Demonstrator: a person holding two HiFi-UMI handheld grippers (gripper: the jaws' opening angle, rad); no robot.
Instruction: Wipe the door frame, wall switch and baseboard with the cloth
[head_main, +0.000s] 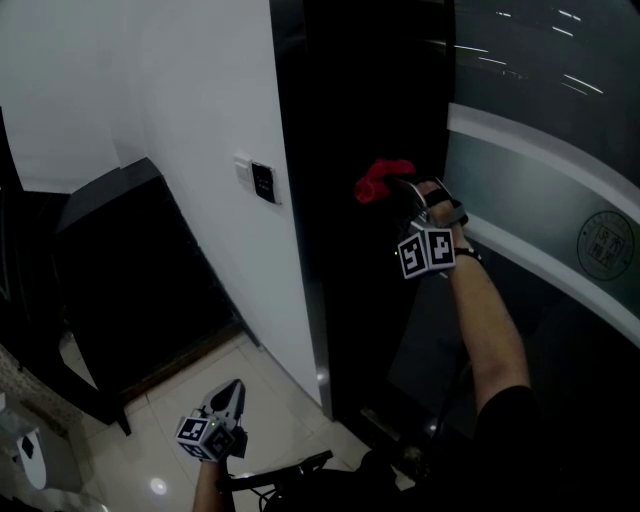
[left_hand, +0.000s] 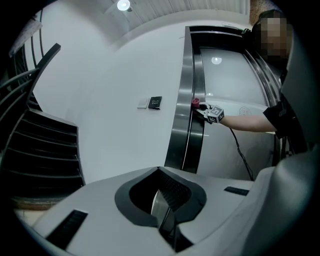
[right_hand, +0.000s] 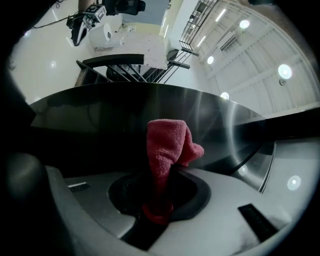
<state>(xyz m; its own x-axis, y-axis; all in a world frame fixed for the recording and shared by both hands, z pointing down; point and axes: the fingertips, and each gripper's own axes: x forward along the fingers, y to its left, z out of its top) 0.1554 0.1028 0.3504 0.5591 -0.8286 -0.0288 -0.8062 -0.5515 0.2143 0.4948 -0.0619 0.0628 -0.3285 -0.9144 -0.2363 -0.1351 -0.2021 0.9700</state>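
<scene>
Because the wiping needs a free tuft of fabric to meet the metal, the fingers of the right gripper (right_hand: 159, 202) are clamped tight on the lower end of the red cloth (right_hand: 167, 145). The rest stands out ahead, against or just short of the dark door frame (head_main: 300, 150). The left gripper (left_hand: 167, 212) hangs low over the floor (head_main: 170, 440), fingers closed together on nothing, seemingly kept out of the way. The wall switch (head_main: 263, 182) sits just left of the frame, apart from the cloth.
</scene>
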